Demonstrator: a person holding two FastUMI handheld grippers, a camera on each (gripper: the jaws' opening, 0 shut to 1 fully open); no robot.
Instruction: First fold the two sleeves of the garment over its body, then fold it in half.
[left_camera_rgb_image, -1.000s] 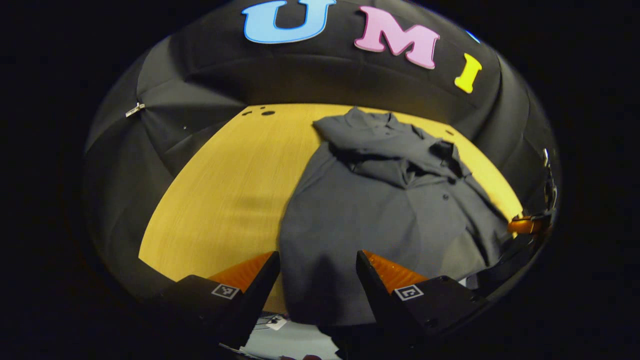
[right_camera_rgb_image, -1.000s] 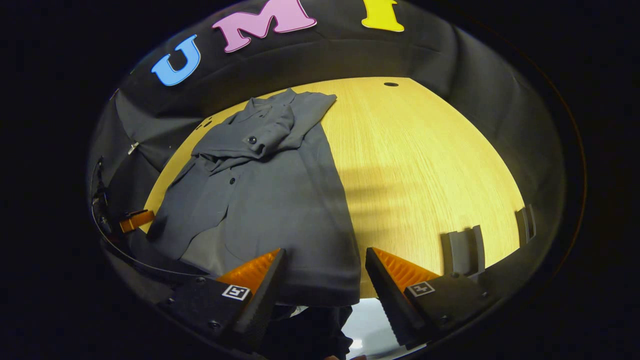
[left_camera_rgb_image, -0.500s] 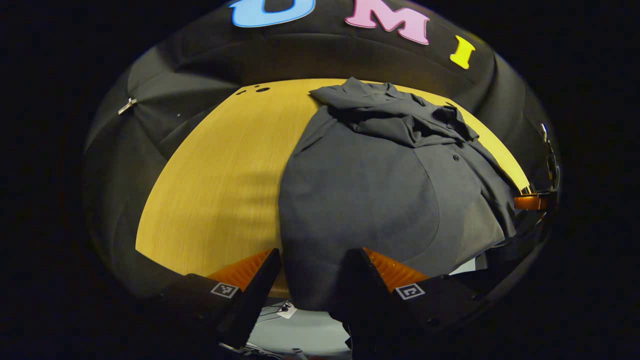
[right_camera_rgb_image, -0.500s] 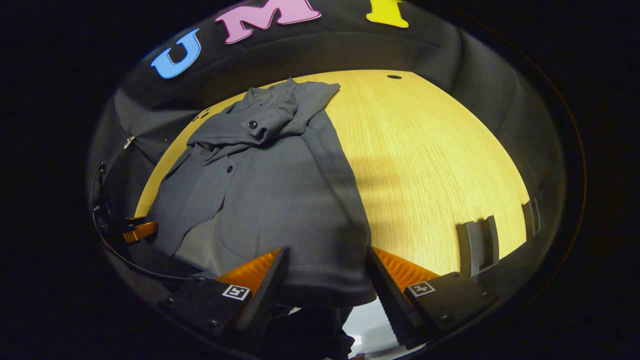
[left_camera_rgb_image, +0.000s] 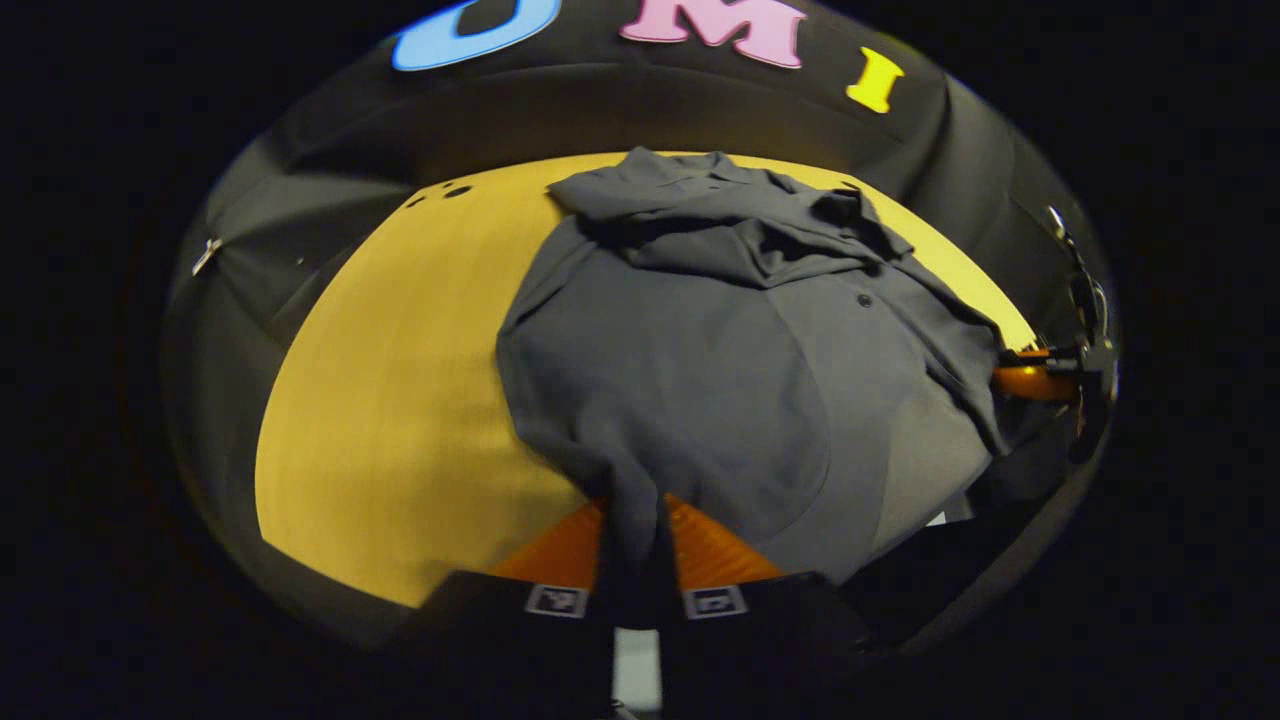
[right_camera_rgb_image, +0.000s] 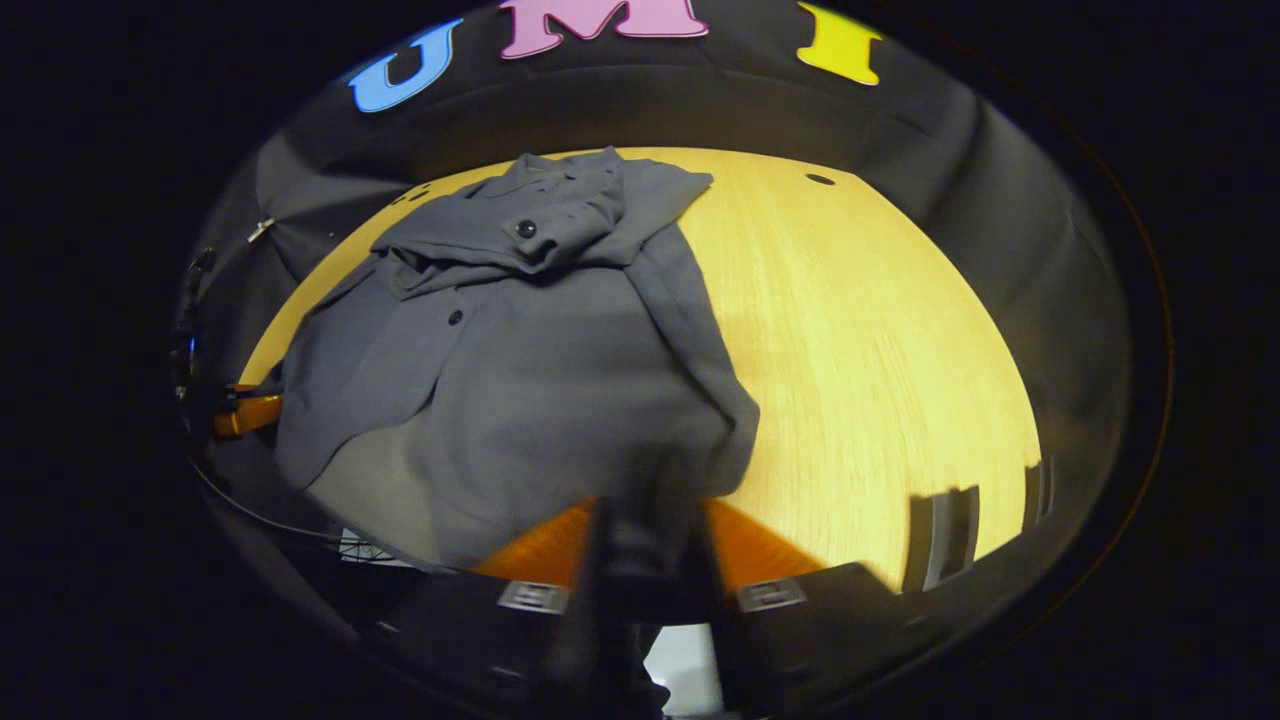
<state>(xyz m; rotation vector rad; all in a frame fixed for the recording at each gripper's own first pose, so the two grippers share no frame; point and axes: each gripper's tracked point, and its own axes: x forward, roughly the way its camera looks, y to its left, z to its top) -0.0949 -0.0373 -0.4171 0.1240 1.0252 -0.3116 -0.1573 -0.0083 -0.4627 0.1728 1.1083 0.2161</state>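
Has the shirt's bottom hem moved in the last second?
Yes. The hem, pinched by both claws, has lifted off the table's near edge and bunched toward the collar.

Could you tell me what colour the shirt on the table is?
Plain dark grey shirt, clearest in the right gripper view.

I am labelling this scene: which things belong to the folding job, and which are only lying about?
For the job: grey button shirt, sleeves folded over its chest; left gripper and right gripper, each shut on its hem.

Lying about: wooden table; grey slotted holder at the table's edge.
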